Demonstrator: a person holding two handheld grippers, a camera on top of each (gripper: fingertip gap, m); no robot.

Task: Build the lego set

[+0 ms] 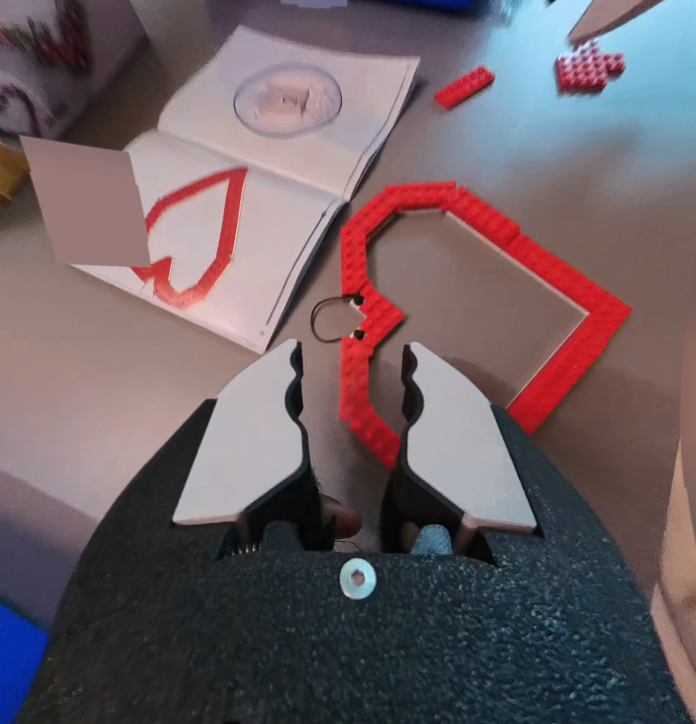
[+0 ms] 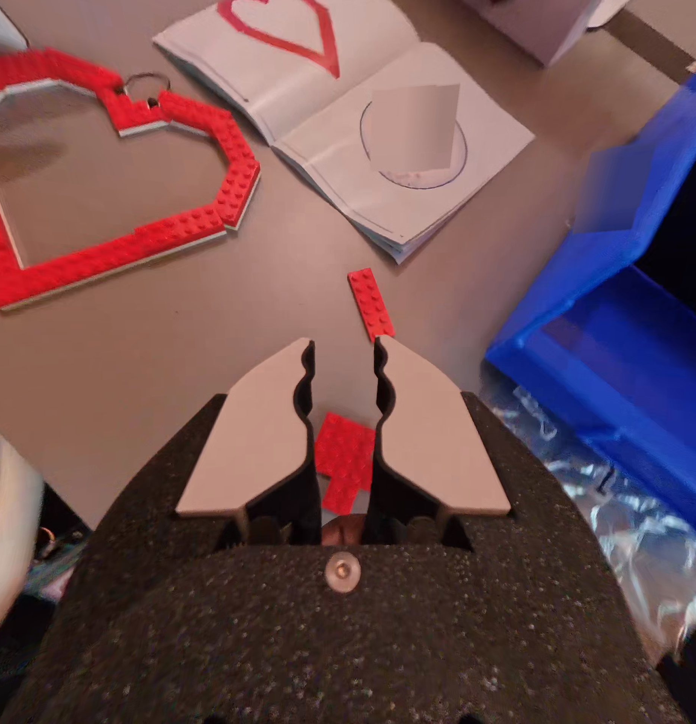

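The left gripper (image 1: 352,344) has its jaws apart and empty above the near lobe of the red heart frame (image 1: 495,231), partly hidden by its right finger. The heart's tip points right. The right gripper (image 2: 343,342) is also parted; a stepped red plate (image 2: 344,458) lies below the gap, its near end hidden. A long red plate (image 2: 370,303) runs near-to-far just beyond the fingertips.

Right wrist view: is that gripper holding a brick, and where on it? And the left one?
Neither holds anything. The right gripper is open above a stepped red plate lying on the table. The left gripper is open over the red heart frame.
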